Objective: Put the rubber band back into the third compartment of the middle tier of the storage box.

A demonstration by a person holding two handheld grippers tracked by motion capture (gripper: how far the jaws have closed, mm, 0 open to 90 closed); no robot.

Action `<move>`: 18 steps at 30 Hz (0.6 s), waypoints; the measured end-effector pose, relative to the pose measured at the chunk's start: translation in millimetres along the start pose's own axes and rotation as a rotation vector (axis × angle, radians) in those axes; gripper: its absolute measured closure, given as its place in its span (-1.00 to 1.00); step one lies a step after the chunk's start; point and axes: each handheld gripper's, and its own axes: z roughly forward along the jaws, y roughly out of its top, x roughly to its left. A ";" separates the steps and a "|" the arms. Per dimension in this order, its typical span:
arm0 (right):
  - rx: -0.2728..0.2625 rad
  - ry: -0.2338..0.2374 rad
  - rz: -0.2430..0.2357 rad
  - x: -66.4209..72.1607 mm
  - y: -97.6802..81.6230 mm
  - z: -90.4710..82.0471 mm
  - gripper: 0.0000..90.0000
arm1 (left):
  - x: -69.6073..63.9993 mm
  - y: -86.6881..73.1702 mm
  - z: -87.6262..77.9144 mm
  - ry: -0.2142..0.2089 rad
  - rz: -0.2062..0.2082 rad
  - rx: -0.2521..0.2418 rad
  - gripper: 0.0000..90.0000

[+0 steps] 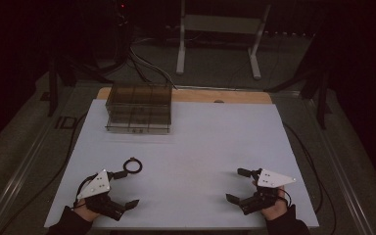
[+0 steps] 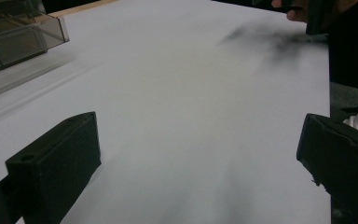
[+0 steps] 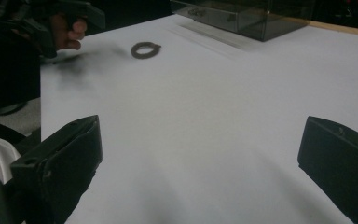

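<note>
The room is kept dark. The tabletop (image 1: 215,147) is covered by a white sheet, and a wooden edge (image 1: 225,96) is seen at its far side. Behind it, a white metal frame (image 1: 219,29) is placed on the grey floor (image 1: 215,68), where black cables (image 1: 147,66) are laid.

The ring (image 1: 132,165) is a small, dark, thin circular band with an open centre. A small tab projects from its rim, visible in the right gripper view (image 3: 145,49). It lies flat on the white surface (image 1: 200,147), in the near-left area as seen in the high view. It rests free of contact on all sides, just beside the upper jaw tip of the left hand-held gripper (image 1: 126,188). The clear compartmented box (image 1: 139,108) stands well apart from the ring, toward the far edge of the surface. The ring's material and finer surface detail cannot be determined.
</note>
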 end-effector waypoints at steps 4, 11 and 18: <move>-0.012 -0.004 -0.004 -1.7 0.3 -1.9 -1.00 | 1.5 -0.2 -0.8 0.004 -0.002 0.003 -0.99; -0.014 -0.008 -0.030 -2.2 1.7 -0.5 -1.00 | 0.7 -0.1 0.2 -0.011 0.009 0.020 -0.99; -0.027 -0.008 -0.039 -1.6 2.9 -1.3 -1.00 | -2.4 2.1 2.1 -0.031 0.021 0.035 -0.99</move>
